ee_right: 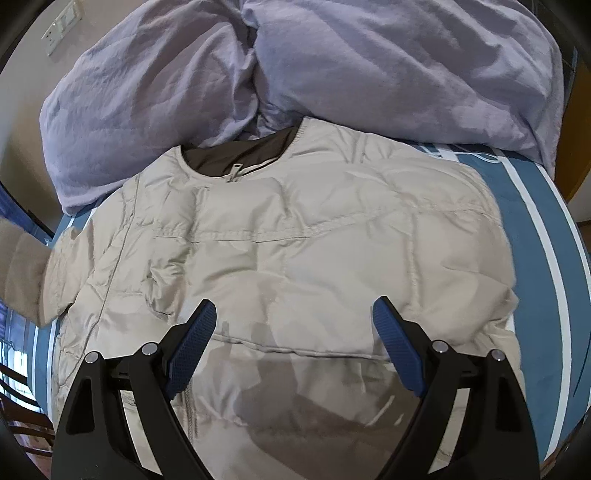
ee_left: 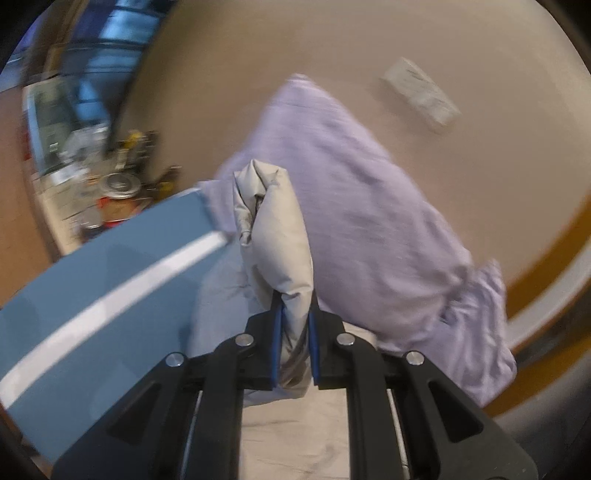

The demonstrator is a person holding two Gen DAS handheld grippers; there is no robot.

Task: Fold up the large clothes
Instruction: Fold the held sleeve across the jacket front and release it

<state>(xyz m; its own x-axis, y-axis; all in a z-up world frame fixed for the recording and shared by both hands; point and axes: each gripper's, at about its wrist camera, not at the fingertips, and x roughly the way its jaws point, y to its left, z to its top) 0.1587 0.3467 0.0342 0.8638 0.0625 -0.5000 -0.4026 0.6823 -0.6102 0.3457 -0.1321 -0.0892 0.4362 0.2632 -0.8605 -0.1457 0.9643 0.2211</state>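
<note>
A beige quilted puffer jacket (ee_right: 295, 236) lies flat, front up, on a blue bed sheet with white stripes (ee_right: 535, 229); its dark-lined collar and zipper point toward the pillows. My right gripper (ee_right: 293, 314) is open and empty, hovering over the jacket's lower middle. My left gripper (ee_left: 294, 306) is shut on a bunched fold of the beige jacket (ee_left: 277, 229), which stands up between the blue pads (ee_left: 277, 332). Which part of the jacket that is, I cannot tell. The left wrist view is blurred.
Lavender pillows (ee_right: 369, 62) lie at the head of the bed, just beyond the collar; one shows in the left wrist view (ee_left: 351, 206). A beige wall with a switch plate (ee_right: 61, 26) is behind. A cluttered shelf (ee_left: 92, 166) stands at the left.
</note>
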